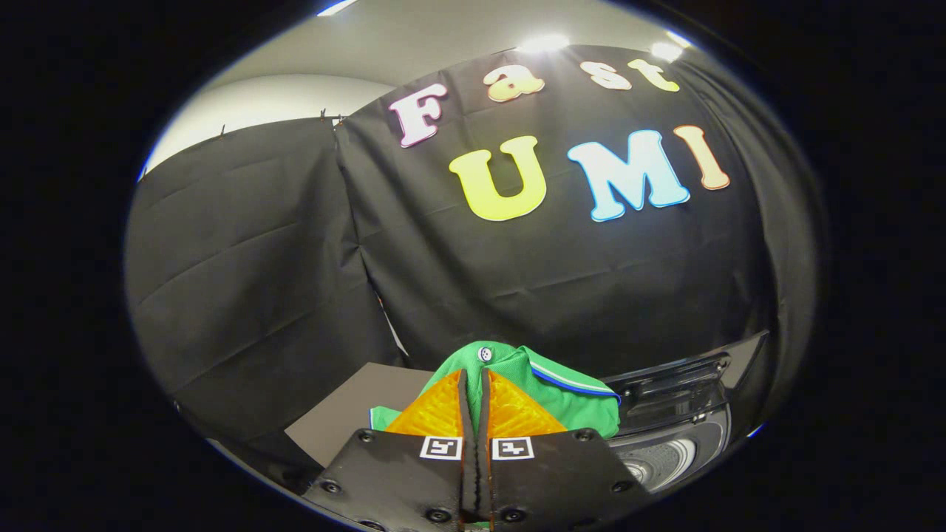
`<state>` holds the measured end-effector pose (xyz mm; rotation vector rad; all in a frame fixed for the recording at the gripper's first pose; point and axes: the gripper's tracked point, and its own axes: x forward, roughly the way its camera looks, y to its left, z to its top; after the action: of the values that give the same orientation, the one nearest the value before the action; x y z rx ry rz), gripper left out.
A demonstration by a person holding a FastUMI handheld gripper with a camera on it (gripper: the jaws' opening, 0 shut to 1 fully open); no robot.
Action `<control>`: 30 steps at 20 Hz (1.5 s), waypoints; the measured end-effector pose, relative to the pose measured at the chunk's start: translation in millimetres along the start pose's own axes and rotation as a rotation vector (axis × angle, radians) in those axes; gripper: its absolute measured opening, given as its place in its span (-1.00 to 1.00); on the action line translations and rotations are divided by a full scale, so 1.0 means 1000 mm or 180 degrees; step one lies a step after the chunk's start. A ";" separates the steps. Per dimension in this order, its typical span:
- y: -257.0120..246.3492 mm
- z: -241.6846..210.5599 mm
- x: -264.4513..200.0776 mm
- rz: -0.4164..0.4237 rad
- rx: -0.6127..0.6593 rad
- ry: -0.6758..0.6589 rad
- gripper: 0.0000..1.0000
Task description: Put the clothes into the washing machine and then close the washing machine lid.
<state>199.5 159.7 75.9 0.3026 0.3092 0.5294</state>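
- Garment (550,384): a green knit shirt with a white button near its top and a collar edged in white and blue. It bunches up around and just beyond the tips of the tongs, with a fold of it caught in the narrow slit between them. More green cloth shows low to the left of the fingers.
- Tongs (474,384): the two fingers (436,414) stand nearly together, clenched on the shirt, each pressing the fold from its own side. The body below them carries two small square markers.
- Washing machine (676,436): to the right of the tongs and lower than the shirt. Its dark lid (687,369) stands raised behind the opening, and part of the pale, perforated drum (658,462) is visible beneath.
- Grey board (347,414): flat surface to the left of the tongs, beside the shirt.
- Black cloth wall (295,258): well beyond the tongs, hanging in creased panels.
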 end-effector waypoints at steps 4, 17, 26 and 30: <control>-0.044 0.007 -0.019 -0.0125 0.0043 -0.0042 -0.98; -0.169 -0.027 -0.066 -0.0645 -0.0044 0.0109 -0.98; -0.223 -0.089 -0.048 -0.0828 -0.0259 0.0503 -0.98; -0.232 -0.114 -0.036 -0.0804 -0.0231 0.0673 -0.98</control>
<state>231.5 -27.6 -103.7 0.1340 0.5246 0.3223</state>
